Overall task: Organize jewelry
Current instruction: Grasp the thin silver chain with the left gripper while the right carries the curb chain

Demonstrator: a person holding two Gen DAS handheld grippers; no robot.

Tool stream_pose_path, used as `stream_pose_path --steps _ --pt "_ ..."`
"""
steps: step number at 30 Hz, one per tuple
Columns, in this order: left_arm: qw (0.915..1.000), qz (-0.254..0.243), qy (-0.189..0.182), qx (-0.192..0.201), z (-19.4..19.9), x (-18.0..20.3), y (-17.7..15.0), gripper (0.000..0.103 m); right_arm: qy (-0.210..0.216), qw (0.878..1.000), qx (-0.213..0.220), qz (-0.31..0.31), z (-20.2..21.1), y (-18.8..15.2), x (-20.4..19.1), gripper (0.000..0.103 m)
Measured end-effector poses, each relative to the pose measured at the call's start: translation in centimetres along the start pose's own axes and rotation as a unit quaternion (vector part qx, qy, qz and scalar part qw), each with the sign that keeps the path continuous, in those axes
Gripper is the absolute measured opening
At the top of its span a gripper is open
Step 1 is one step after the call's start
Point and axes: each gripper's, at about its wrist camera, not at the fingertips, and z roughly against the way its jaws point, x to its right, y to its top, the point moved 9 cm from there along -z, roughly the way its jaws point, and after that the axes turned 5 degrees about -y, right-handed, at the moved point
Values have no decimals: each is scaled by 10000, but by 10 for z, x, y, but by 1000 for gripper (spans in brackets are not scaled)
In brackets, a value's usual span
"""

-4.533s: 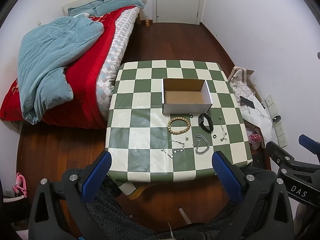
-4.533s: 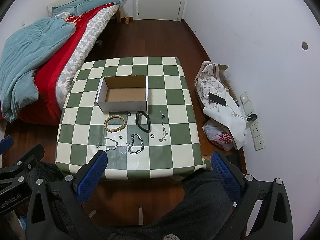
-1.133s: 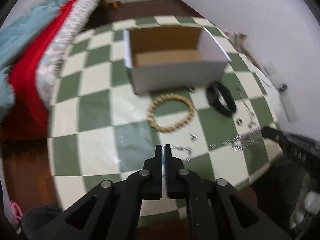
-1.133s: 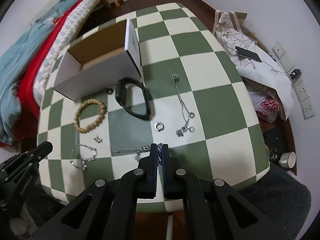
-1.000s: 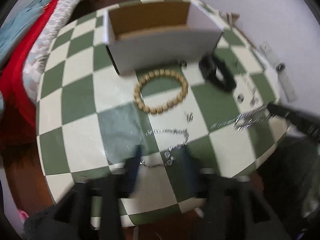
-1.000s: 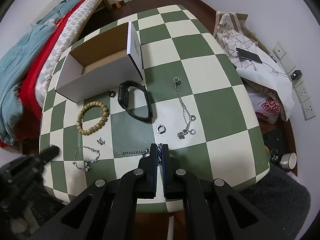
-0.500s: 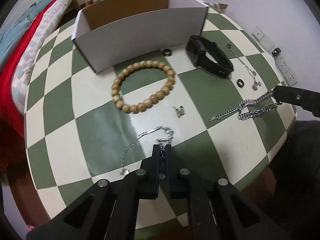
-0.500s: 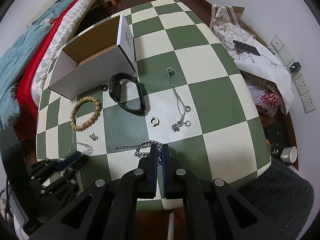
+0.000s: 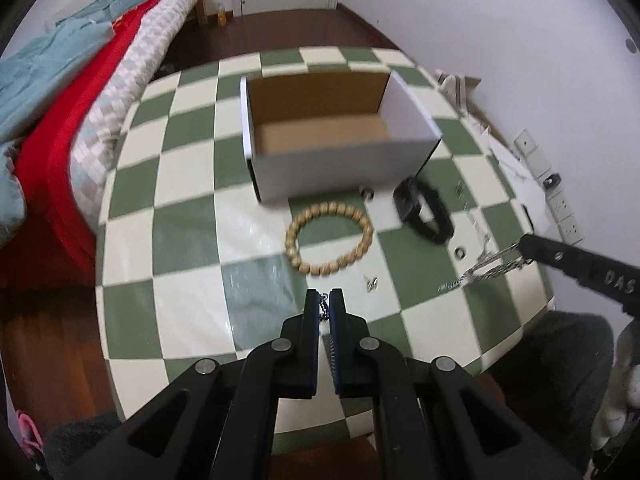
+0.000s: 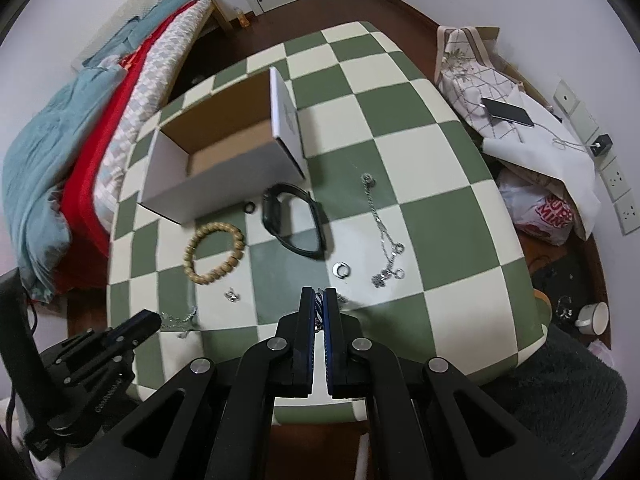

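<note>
An open white cardboard box stands on the green-and-cream checked table. My left gripper is shut on a thin silver chain, which hangs from it above the table's near edge. My right gripper is shut on a thick silver chain, lifted above the table's right side. On the table lie a wooden bead bracelet, a black wristband, a silver charm chain, two small rings and a small clasp.
A bed with red and teal covers stands left of the table. Bags, a phone and a charger lie on the floor to the right, under wall sockets. A cup sits on the floor by a dark rug.
Both grippers closed on their chains and lifted them off the table. The left gripper has risen and pulled back, so the box looks farther away than half a second ago.
</note>
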Motion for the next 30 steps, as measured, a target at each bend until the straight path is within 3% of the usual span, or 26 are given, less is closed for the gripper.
stream_pose_path --steps 11,21,26,30 --pt "9981 325 -161 506 32 10 67 2 271 9992 236 192 31 35 -30 4" --pt "9936 488 -379 945 59 6 144 2 437 9937 828 621 79 100 -79 4" --pt "9924 725 -576 808 39 -8 178 2 371 9904 1046 826 87 141 -100 4" --pt "9920 900 -692 548 8 -20 193 2 371 9916 920 835 68 168 -109 4"
